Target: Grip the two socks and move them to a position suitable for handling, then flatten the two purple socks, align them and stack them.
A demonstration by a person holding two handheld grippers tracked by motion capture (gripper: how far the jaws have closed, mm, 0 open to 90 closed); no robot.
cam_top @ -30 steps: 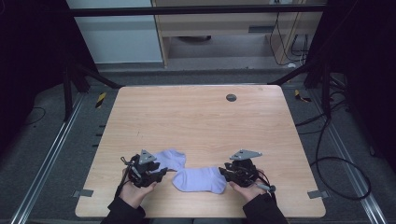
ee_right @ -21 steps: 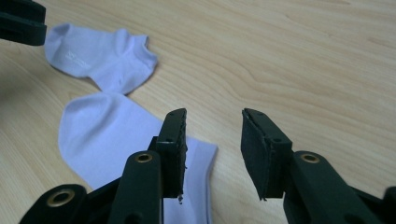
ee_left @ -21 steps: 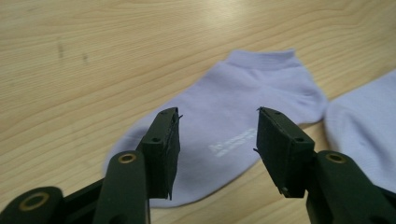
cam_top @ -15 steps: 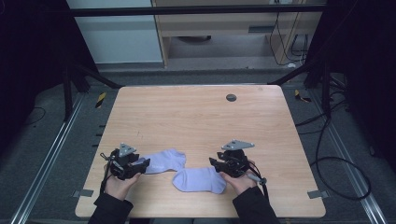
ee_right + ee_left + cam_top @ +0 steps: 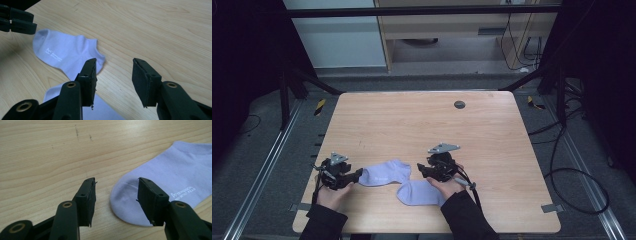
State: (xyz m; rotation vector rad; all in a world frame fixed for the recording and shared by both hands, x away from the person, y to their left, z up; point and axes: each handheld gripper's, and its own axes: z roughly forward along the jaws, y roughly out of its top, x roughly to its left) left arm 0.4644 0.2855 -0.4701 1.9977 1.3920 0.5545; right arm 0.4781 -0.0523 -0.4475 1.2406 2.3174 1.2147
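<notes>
Two lavender ankle socks lie flat on the wooden table [image 5: 422, 125] near its front edge. One sock [image 5: 384, 173] [image 5: 172, 172] [image 5: 65, 53] has white lettering. The other sock [image 5: 419, 192] [image 5: 100, 110] lies just in front of it and to its right. My left gripper [image 5: 357, 175] [image 5: 116, 182] is open, low over the table at the lettered sock's toe, with the toe tip between its jaws. My right gripper [image 5: 424, 170] [image 5: 113, 61] is open above the nearer sock's right end, by the lettered sock's cuff, and holds nothing. The left gripper's jaws also appear far off in the right gripper view.
A small dark round hole [image 5: 459, 104] sits near the table's far edge. Cables [image 5: 562, 165] trail on the floor to the right, and metal rails run along both sides of the table. A person's dark sleeves [image 5: 464, 215] come in from the bottom.
My left gripper has drawn back to the left, off the lettered sock to its toe. My right gripper has moved left and forward over the nearer sock.
</notes>
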